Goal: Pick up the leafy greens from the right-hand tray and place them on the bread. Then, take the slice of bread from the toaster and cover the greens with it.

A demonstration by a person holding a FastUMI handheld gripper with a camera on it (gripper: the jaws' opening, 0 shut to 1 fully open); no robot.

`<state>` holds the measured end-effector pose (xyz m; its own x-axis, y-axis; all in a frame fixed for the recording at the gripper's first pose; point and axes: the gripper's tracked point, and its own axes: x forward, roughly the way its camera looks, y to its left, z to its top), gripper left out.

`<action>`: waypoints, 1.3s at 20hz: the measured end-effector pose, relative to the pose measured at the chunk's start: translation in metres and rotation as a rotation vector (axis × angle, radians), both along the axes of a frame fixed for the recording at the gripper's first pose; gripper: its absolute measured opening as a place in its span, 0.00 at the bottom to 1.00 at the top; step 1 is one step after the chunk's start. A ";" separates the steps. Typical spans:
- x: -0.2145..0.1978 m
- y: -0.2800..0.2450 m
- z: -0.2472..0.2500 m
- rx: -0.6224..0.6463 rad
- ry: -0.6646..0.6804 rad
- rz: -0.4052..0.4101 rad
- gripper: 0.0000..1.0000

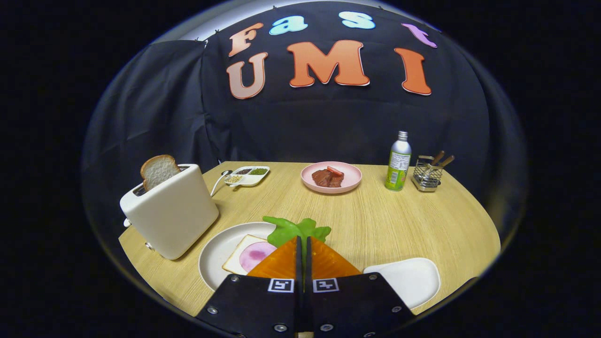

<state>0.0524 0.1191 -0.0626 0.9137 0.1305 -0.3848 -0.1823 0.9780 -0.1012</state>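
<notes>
Now, in the gripper view, the gripper (pixel 303 244) has its two fingers closed almost together on the floppy green leafy greens (pixel 296 228), which stick out just ahead of the tips. They hang above the round white plate (pixel 213 256) near the front edge of the round wooden table (pixel 375 220), where a square slice of bread topped with a pink ham round (pixel 251 256) lies just left of the fingers. The empty white tray (pixel 411 279) sits to their right. A white toaster (pixel 171 211) at the table's left edge holds an upright slice of bread (pixel 158 170).

To do this well, I judge the greens should shift left until centred over the ham, go low, then be let go flat. The gripper points forward and slightly downward, level across.
</notes>
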 end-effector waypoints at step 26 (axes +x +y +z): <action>0.002 0.067 -0.060 -0.074 0.081 0.076 0.16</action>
<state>0.0540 0.1866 -0.1224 0.8679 0.1664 -0.4681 -0.2658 0.9516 -0.1545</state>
